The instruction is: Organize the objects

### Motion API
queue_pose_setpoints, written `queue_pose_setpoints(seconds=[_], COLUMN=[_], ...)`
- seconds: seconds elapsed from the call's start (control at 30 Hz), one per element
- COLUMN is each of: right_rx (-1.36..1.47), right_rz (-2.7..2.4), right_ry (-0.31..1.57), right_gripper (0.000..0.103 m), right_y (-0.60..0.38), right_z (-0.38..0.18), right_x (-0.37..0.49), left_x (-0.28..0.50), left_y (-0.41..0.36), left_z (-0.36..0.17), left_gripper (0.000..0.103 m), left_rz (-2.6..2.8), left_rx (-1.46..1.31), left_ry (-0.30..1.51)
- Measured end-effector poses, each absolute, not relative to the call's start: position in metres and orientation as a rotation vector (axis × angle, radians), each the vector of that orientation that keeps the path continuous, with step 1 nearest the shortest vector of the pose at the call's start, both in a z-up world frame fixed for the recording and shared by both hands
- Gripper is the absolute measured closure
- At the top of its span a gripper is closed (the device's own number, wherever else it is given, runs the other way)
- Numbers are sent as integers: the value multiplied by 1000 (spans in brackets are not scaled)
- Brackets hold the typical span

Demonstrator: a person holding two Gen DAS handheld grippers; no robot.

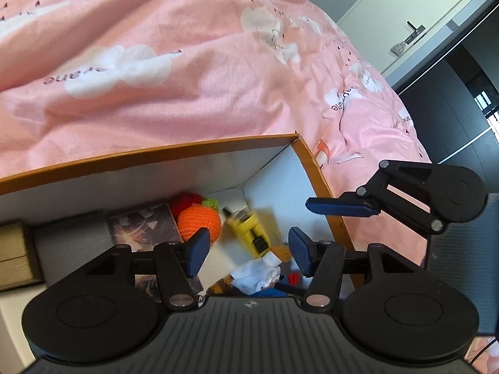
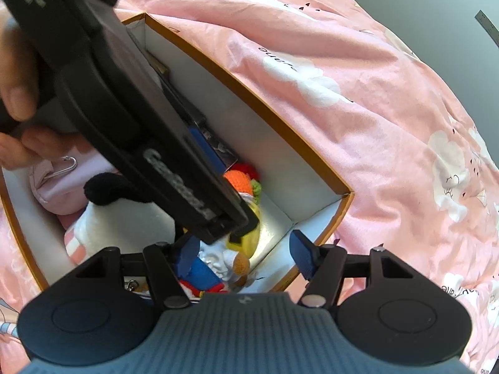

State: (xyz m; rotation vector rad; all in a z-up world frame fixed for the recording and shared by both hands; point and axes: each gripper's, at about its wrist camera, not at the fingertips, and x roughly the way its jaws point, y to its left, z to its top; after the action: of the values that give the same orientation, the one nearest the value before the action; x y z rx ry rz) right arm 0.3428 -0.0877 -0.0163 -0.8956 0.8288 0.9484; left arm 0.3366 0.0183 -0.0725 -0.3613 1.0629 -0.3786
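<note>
Pink cotton bedding printed with white clouds (image 1: 174, 71) covers the bed, and on it sits our open cardboard box with an orange rim and white inner walls (image 1: 174, 168).

We hold the left hand-held gripper (image 1: 246, 251) over the box's near corner, its blue pads set moderately apart with nothing between them. Below it lie a yellow plastic toy with a black cap (image 1: 246, 227), an orange crocheted ball with a green tuft (image 1: 199, 219) and a small plush figure in white and blue cloth (image 1: 259, 275). Our right hand-held gripper (image 2: 246, 257) hangs beside the box's end wall, likewise half open and empty. From its camera we also see a white plush toy with a black ear (image 2: 124, 218) and a pale pink pouch with a metal clip (image 2: 59, 174) further along the box.

We judge that the toys are already inside the box, so the step in hand looks like a release and withdrawal, though we cannot tell which item was placed last. The next move calls for lifting both grippers clear of the rim without catching the cardboard, then looking over the bedding for anything not yet boxed.
</note>
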Motion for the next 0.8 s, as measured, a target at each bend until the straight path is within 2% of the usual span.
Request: queue_pose_setpoints(seconds=[0.43,0.57,0.8], right_rx=[-791,-743,-562], right_rz=[952,926,879], right_ry=[804,779,707], right_gripper=[36,29,22], right_y=[-99,-116,-131], right_z=[20,38,71], right_x=[299,271,238], left_x=[226,193,150], left_y=[21,25,29], left_z=[-18,0,28], left_gripper=[37,37,16], left_rz=[-135,-28,117], left_rx=[-242,-230,-205], left_ry=[831,737,589])
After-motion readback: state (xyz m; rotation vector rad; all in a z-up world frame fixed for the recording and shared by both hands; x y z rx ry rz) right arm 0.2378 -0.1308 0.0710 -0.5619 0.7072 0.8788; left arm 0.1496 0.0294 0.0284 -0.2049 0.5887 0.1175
